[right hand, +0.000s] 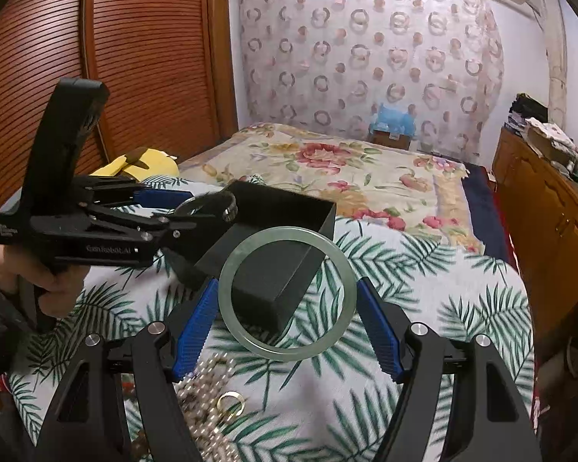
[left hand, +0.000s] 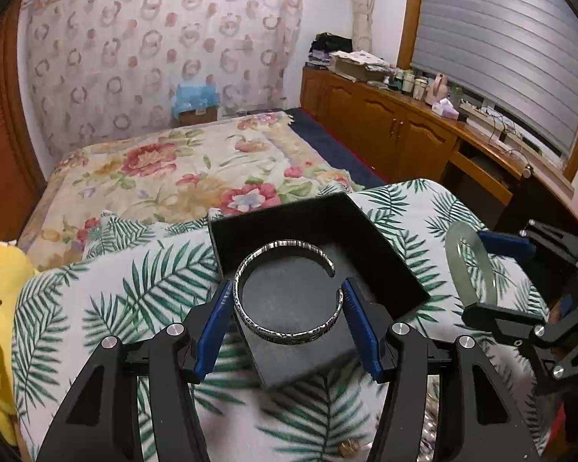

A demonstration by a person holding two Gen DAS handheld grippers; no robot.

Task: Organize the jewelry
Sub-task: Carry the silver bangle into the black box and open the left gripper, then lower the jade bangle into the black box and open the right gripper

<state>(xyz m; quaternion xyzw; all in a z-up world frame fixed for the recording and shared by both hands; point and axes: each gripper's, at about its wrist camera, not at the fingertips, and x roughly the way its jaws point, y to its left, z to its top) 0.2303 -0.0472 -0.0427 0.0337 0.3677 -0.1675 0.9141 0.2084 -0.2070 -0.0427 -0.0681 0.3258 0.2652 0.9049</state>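
Note:
My left gripper (left hand: 287,294) is shut on a silver open cuff bracelet (left hand: 285,337), held flat just above the black jewelry box (left hand: 381,246) on the palm-leaf cloth. My right gripper (right hand: 287,294) is shut on a pale green jade bangle (right hand: 285,352), held in the air in front of the same box (right hand: 273,288). In the left wrist view the right gripper (left hand: 489,269) shows at the right with the bangle (left hand: 458,254). In the right wrist view the left gripper (right hand: 196,208) shows at the left over the box, with a hand on it.
A pile of pearl-like beads (right hand: 208,396) and a gold ring (right hand: 231,404) lie on the cloth near me. A yellow plush toy (left hand: 0,281) sits at the left. A floral bed (left hand: 173,169) lies beyond; wooden cabinets (left hand: 385,131) run along the right.

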